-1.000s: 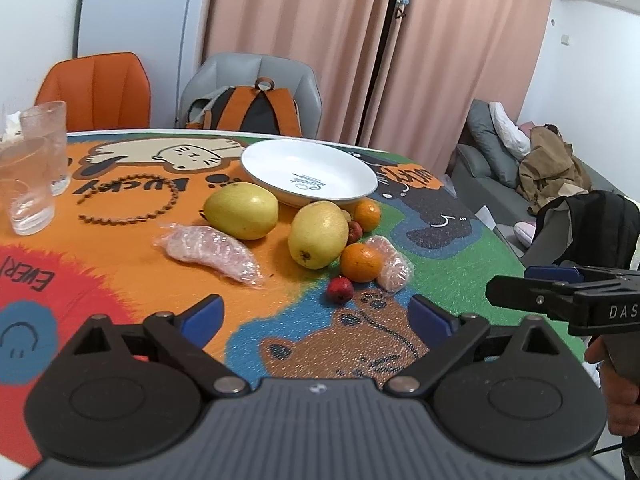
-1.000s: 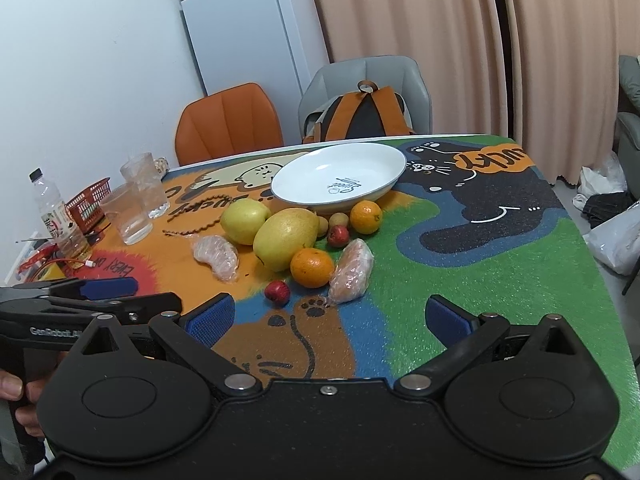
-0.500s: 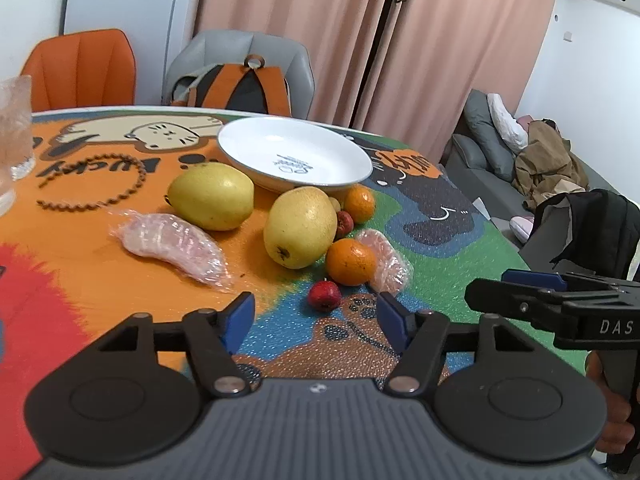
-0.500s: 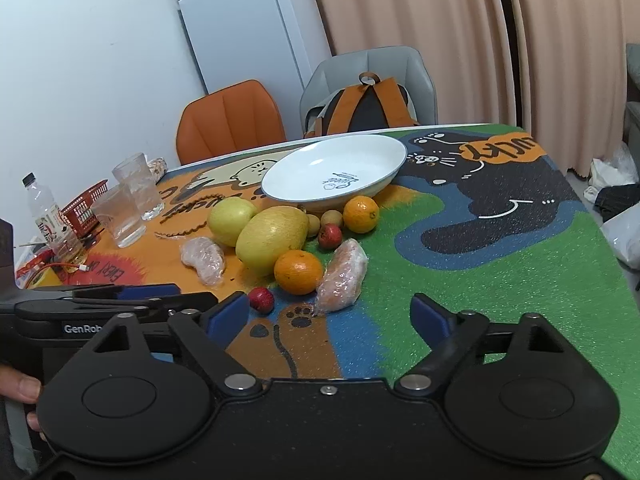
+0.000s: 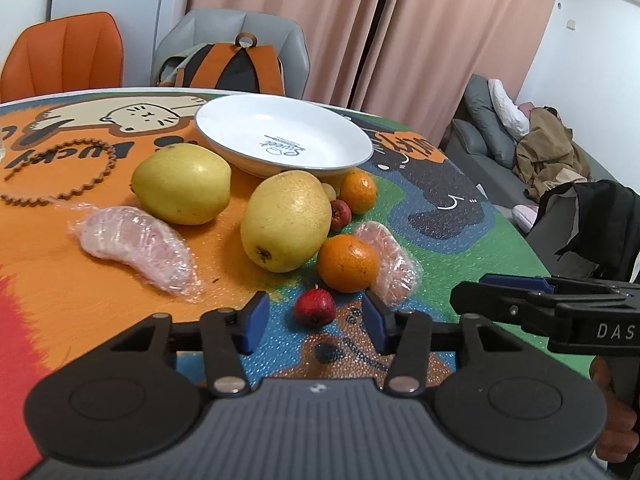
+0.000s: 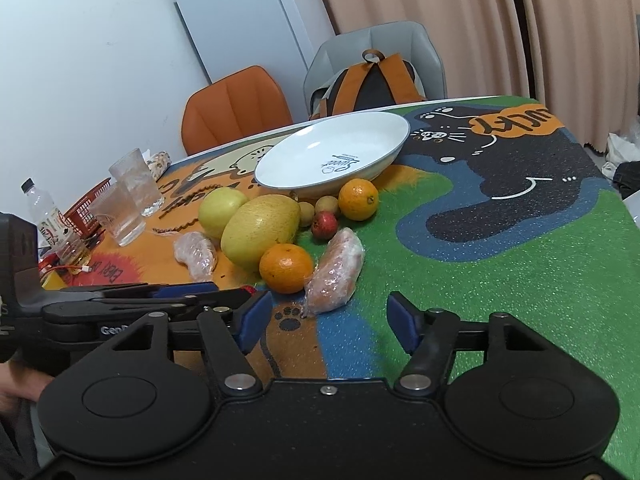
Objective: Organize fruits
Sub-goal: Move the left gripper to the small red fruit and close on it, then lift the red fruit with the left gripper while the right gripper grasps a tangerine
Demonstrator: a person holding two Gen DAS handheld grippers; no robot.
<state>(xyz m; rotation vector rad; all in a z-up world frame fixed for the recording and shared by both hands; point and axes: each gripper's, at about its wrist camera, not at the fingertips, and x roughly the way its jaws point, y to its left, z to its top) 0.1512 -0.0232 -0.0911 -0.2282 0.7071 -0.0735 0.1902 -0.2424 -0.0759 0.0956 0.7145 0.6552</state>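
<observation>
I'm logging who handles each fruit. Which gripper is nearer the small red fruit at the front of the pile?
Left. The left gripper is open with its fingers on either side of the small red fruit, not yet touching. The right gripper is open, off to its right.

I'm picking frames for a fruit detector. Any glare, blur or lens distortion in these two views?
Left wrist view: sharp, fisheye bends the edges, mild sheen on the white plate and wrapped fruit. Right wrist view: sharp too, dark corner vignetting, glare on the plate, hand blurred at lower left.
</observation>
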